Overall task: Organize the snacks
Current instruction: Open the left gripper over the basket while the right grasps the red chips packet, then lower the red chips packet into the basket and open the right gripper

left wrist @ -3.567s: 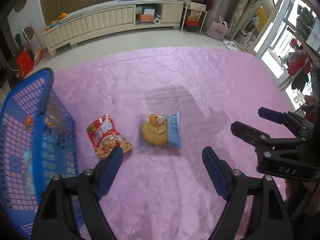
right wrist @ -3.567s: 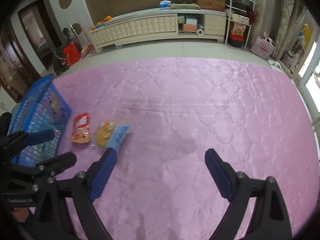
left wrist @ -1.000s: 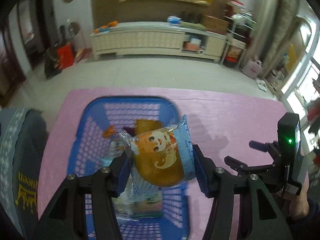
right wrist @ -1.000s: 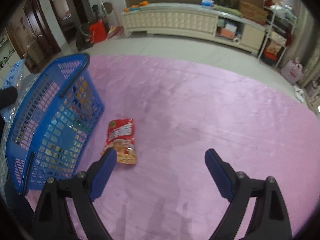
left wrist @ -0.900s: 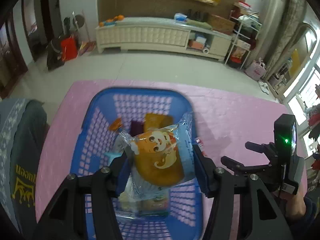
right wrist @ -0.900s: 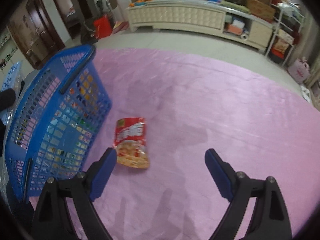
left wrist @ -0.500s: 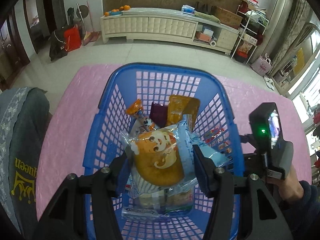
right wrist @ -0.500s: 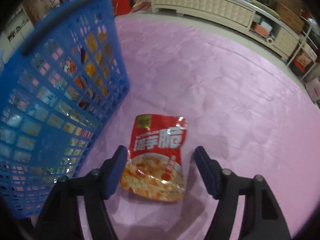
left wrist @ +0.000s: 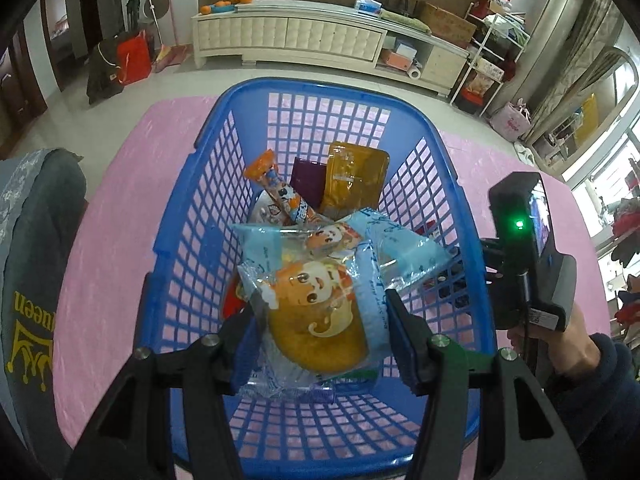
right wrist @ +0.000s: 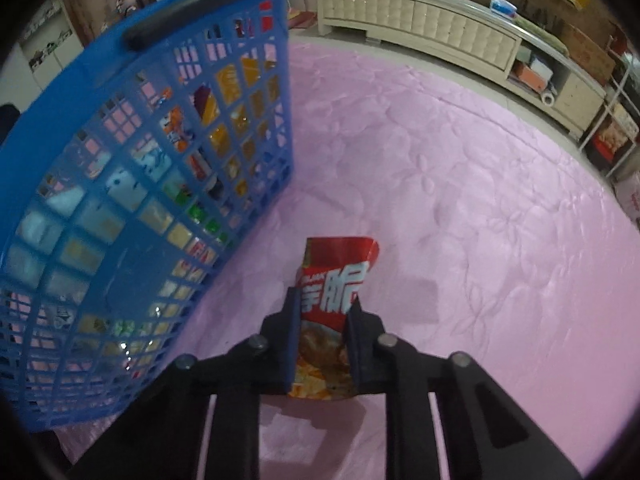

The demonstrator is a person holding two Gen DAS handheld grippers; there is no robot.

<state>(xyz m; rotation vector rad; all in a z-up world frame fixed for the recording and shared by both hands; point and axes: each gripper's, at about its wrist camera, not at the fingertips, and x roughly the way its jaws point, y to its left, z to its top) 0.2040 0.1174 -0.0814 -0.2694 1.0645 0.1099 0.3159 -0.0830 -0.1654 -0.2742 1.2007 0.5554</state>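
Right tongs [right wrist: 322, 312] just closed on red snack packet [right wrist: 334, 280], blue basket [right wrist: 140, 184] beside

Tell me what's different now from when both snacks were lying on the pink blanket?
The left hand-held gripper picked up the cake packet and carried it over the blue basket, low above the snacks inside. The right hand-held gripper came down on the red snack bag; its jaws have just been closing and now pinch it. The basket and the pink blanket stayed put.

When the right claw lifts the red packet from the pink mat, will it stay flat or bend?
Probably it bends: the red packet is a thin foil pouch, already creased between the closing right claw. It looks light. The glossy film may slip, so a firm pinch seems wise.
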